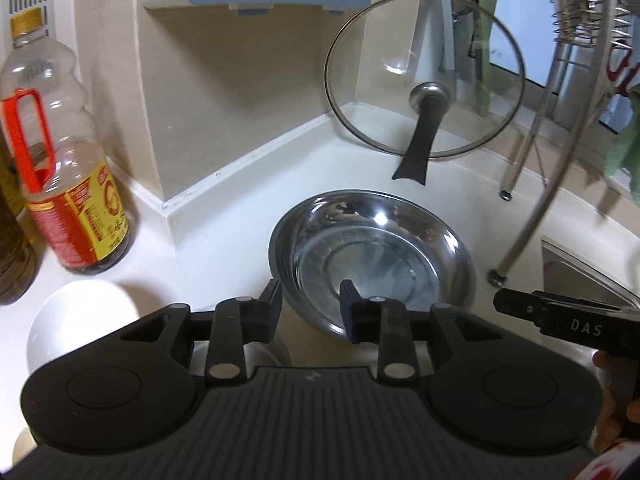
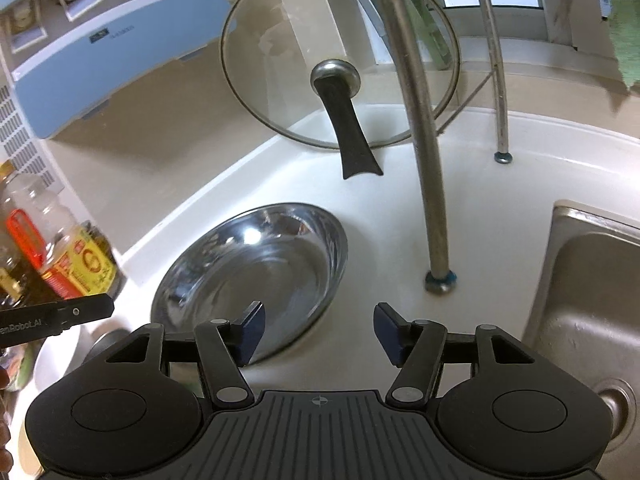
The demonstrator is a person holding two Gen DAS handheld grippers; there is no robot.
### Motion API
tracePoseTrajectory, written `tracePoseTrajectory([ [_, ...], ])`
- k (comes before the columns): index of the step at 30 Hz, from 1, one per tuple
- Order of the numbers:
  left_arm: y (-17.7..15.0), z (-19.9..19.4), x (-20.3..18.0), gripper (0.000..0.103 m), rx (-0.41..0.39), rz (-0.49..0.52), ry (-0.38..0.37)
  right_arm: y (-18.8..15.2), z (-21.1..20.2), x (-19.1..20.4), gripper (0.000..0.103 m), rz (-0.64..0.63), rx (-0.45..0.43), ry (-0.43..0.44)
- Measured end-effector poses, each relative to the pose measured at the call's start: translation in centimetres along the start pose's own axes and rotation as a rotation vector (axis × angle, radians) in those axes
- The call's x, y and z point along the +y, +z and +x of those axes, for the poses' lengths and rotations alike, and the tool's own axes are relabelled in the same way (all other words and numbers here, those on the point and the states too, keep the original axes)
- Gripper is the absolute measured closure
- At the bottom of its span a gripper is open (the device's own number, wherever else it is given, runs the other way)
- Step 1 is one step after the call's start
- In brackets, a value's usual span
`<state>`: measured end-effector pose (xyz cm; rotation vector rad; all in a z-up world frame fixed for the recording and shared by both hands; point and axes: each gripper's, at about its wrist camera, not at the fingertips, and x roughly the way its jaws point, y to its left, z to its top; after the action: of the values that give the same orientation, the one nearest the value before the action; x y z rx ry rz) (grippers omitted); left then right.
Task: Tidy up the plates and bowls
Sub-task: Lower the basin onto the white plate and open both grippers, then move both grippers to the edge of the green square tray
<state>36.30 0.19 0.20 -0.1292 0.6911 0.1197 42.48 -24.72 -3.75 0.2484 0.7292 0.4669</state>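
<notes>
A shiny steel bowl (image 1: 372, 256) (image 2: 256, 268) sits empty on the white counter. My left gripper (image 1: 311, 292) hangs over its near left rim, one jaw outside the bowl and one inside. The jaws stand a little apart and do not press the rim. My right gripper (image 2: 319, 320) is open wide just in front of the bowl's near right edge, with only counter between its jaws. A white bowl (image 1: 80, 320) stands at the lower left of the left wrist view, partly hidden by the gripper body.
A glass lid (image 1: 424, 76) (image 2: 340, 56) with a black handle leans against the back wall. An oil bottle (image 1: 68, 184) stands at the left. Dish rack legs (image 2: 432, 200) rise right of the bowl, and a steel sink (image 2: 592, 300) lies beyond them.
</notes>
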Motion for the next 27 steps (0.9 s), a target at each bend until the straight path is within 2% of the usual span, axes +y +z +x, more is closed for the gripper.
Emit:
tracePoseTrajectory([
  [14,-6.5,-8.3,-2.4,0.074,-0.013,-0.061,0.035,-4.8,-7.6,0.2,0.039,-0.066,0.040,0.079],
  [27,-12.2,-12.7,-5.3,0.074,0.015,-0.106,0.093,-9.0,-11.9,-0.2,0.038,-0.114,0.110,0.143],
])
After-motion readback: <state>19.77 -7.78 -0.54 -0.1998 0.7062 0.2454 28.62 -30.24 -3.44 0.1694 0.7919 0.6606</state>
